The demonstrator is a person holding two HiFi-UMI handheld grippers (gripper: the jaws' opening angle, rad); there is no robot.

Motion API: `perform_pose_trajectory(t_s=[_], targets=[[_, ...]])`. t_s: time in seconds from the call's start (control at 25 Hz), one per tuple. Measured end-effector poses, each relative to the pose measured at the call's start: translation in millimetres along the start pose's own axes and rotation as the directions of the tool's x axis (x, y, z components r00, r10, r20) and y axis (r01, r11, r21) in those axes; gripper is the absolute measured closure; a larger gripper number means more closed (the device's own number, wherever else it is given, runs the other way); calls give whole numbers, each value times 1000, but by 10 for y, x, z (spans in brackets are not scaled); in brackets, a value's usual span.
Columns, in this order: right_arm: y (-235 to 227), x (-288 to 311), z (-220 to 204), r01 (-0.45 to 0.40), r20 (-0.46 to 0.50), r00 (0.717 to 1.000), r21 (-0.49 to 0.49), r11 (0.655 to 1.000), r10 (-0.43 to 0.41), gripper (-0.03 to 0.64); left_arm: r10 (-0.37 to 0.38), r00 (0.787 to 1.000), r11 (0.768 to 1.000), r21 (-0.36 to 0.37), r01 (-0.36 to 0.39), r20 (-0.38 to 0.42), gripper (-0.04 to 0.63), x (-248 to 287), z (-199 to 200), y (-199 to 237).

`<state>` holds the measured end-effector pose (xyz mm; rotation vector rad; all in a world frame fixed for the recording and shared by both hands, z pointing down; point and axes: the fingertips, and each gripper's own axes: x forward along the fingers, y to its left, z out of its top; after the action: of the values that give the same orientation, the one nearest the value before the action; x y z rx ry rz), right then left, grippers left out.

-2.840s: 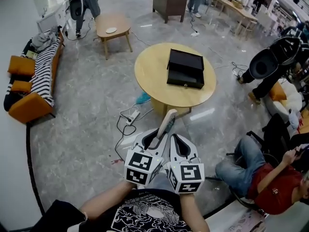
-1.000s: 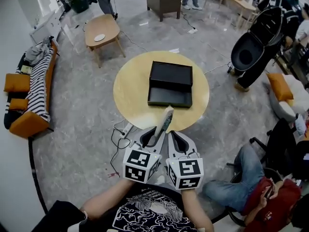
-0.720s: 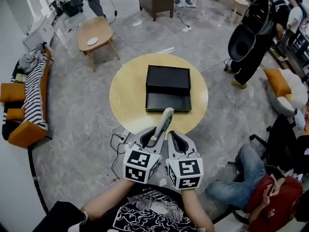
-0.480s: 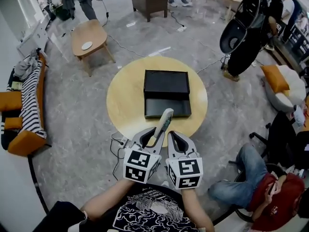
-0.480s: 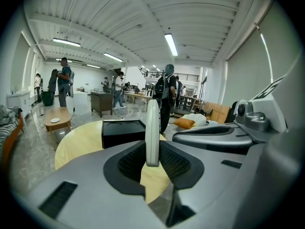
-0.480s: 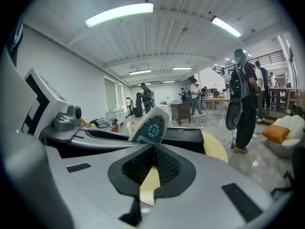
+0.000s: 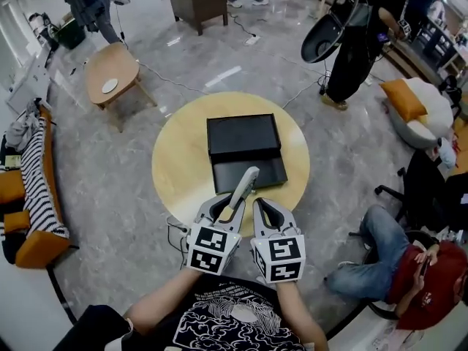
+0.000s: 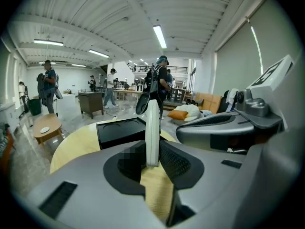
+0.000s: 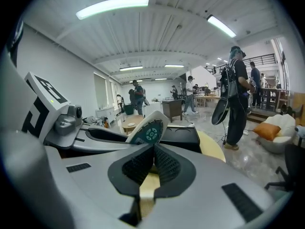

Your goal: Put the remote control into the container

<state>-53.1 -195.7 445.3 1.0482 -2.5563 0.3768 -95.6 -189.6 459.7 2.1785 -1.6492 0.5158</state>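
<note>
The left hand-held gripper is clamped on the lower end of a slim, pale grey plastic remote control. The remote leans forward out of the jaws toward the shallow black rectangular container. The right hand-held gripper, on the near side of the container beside the left one, has its jaws pressed together on nothing. The container lies open in the middle of a round yellow wooden desk. In the head view the remote's tip overlaps the container's near edge, though how high it is above the container I cannot tell. I judge this to be the carry step: grasped, not yet delivered. The next move calls for reaching forward over the container's open tray, lowering the remote flat, then parting the left jaws.
</note>
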Motion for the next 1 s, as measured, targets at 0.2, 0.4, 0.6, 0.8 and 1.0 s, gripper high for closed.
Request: perform_pose_trajectory(t_s=[0.2, 0.4, 0.6, 0.8, 1.0], targets=[[-53, 231, 9, 43, -22, 999, 23, 999, -43, 594, -43, 998, 998, 48, 46, -44, 495, 175, -33, 197], [-99, 418, 38, 76, -28, 997, 41, 996, -75, 594, -86, 991, 989, 108, 97, -99, 495, 344, -91, 338], [-119, 620, 21, 102, -37, 994, 66, 993, -99, 594, -123, 981, 980, 139, 144, -149, 495, 505, -207, 495], [-169, 753, 2, 126, -45, 991, 79, 989, -122, 594, -143, 968, 964, 195, 184, -204, 495, 651, -307, 582], [-272, 848, -19, 156, -61, 987, 97, 983, -150, 594, -149, 953, 942, 257, 218, -264, 495, 854, -391, 661]])
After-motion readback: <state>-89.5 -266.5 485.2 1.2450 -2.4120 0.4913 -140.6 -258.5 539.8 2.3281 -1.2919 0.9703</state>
